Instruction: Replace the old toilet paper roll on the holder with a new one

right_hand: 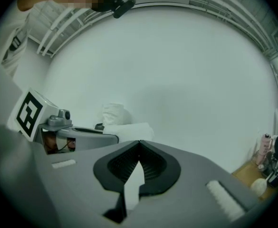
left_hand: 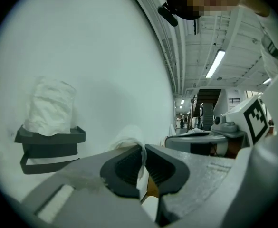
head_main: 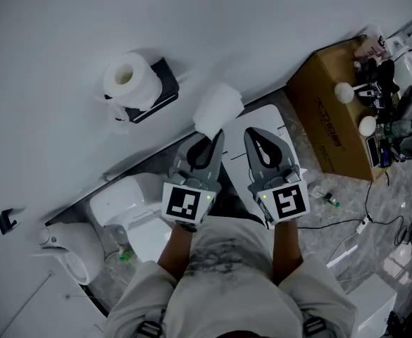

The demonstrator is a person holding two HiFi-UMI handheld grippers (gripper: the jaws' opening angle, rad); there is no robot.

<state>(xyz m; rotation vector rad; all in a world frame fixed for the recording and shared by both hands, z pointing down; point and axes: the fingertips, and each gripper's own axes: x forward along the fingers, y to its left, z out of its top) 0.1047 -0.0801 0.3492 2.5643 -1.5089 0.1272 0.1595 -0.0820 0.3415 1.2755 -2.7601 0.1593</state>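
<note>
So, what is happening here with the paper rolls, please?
A person stands at a white wall with a gripper in each hand. The left gripper is shut on a white paper roll, held up near the wall. The right gripper is shut and empty. A second roll sits on the dark wall holder.

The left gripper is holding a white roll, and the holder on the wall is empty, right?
No. The holder isn't empty: a toilet paper roll sits on it, as the head view shows. The left gripper does hold a white roll in its jaws.
</note>
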